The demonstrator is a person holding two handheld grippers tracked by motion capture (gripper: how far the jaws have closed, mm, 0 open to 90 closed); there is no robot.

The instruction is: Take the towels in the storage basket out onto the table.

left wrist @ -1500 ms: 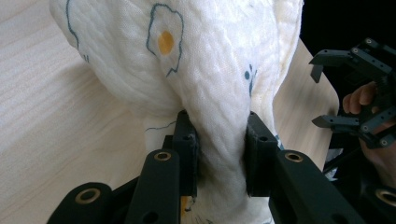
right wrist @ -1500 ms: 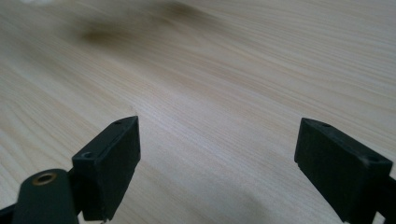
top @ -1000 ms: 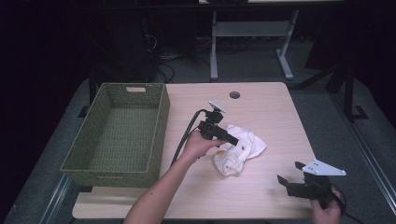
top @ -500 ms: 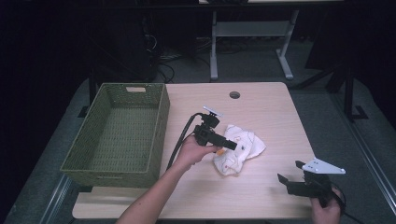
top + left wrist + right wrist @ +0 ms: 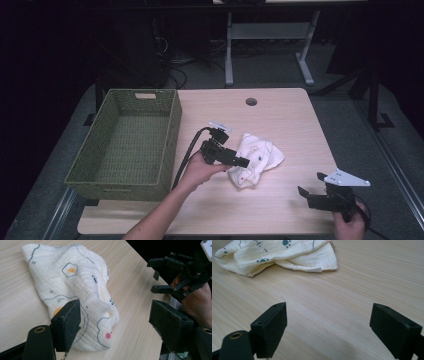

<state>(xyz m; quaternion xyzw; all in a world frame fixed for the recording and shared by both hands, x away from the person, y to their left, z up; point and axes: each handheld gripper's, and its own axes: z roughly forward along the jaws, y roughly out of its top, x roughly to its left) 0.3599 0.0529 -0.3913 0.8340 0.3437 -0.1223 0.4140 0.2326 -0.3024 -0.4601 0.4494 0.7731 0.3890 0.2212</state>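
Left gripper point(image 5: 234, 161) shifted slightly toward table's near edge since a second ago; jaws wide, straddling near edge of crumpled white printed cloth point(image 5: 256, 159), one pad touching fabric. Cloth lies mid-table, right of green woven basket point(image 5: 125, 145). Right gripper point(image 5: 312, 195) unmoved at near right corner, jaws wide, nothing between them.

A: We are noting the cloth point(image 5: 75, 285) as soft, matt, finely ribbed cotton-like weave, printed with small figures.

B: We are recording the table point(image 5: 352, 285) as pale wood grain, smooth, faintly sheened. The left gripper point(image 5: 115, 325) is showing rough, matt black pads point(image 5: 71, 322); the basket point(image 5: 125, 145) is looking coarsely woven, green.
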